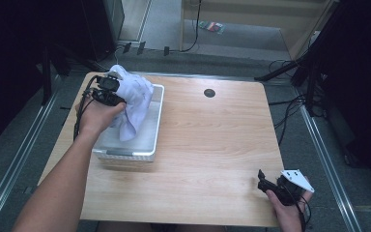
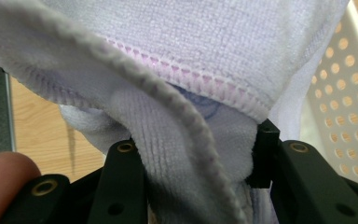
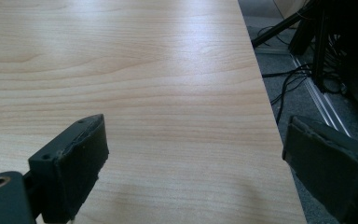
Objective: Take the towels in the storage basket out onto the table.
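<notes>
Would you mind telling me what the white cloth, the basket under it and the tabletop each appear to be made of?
The white cloth looks like soft microfibre or terry: fine looped pile, with a pink stitched hem. The basket appears to be white moulded plastic, matte, its wall punched with rows of round holes. The tabletop looks like light wood or wood-grain laminate, smooth with a slight sheen; the pictures cannot settle which.

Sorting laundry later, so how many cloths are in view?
1: a white cloth held by the left gripper above the white basket. More could lie hidden beneath it.

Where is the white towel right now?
In the high view the towel hangs over the white basket at the table's far left, pinched in the left tongs.
</notes>
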{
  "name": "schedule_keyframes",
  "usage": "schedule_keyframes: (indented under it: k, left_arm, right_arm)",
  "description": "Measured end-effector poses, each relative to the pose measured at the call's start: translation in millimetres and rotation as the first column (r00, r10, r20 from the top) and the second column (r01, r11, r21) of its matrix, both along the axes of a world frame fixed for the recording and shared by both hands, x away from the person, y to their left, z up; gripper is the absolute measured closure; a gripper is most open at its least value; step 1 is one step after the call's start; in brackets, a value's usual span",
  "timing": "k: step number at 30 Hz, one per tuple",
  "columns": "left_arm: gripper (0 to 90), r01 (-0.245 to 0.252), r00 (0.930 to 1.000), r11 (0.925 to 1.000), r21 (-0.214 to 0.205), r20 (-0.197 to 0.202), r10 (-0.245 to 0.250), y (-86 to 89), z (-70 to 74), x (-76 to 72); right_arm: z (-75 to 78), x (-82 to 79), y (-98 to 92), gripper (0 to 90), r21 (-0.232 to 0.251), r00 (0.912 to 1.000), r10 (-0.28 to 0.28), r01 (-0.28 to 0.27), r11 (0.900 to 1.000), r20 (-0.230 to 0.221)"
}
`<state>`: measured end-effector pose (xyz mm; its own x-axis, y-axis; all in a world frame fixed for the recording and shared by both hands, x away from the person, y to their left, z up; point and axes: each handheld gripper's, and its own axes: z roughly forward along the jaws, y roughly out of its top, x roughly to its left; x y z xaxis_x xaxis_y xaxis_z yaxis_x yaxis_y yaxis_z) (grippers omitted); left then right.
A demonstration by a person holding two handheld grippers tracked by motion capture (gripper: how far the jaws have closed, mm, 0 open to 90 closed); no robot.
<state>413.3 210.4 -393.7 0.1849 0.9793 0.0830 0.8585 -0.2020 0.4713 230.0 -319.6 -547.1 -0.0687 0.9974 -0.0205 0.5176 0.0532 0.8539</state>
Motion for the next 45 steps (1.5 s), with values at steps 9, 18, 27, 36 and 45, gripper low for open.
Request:
schedule_keyframes:
  k: [9, 18, 27, 36, 45]
  left_arm:
    - [59.9, 0.021, 0.9995, 0.9996, -0.017, 0.026, -0.021, -6.7, 24.9, -3.9]
    - [59.9, 0.082, 0.9959, 0.9955, -0.047, 0.043, -0.08, -36.0, 35.8, -4.4]
    - [59.8, 0.127, 0.9909, 0.9907, -0.048, 0.049, -0.125, -76.7, 39.4, 0.0]
    - [59.8, 0.198, 0.9786, 0.9791, -0.047, 0.066, -0.195, -127.8, 51.9, 0.9]
    - [59.7, 0.269, 0.9622, 0.9606, -0.071, 0.066, -0.264, -176.9, 39.9, -1.0]
  right_arm:
    - [0.0, 0.2, 0.2, 6.6, -0.002, 1.0, -0.002, 0.002, 1.0, -0.003]
    - [0.0, 0.3, 0.0, 6.6, -0.001, 1.0, -0.001, 0.001, 1.0, -0.004]
    - [0.1, 0.4, -1.2, 6.8, 0.009, 0.9999, -0.012, 0.012, 0.9999, -0.004]
    - [0.3, 0.1, -2.1, 6.8, 0.026, 0.9997, -0.024, 0.024, 0.9994, -0.003]
    - [0.3, 0.0, -2.1, 6.8, 0.029, 0.9998, -0.021, 0.021, 0.9994, -0.004]
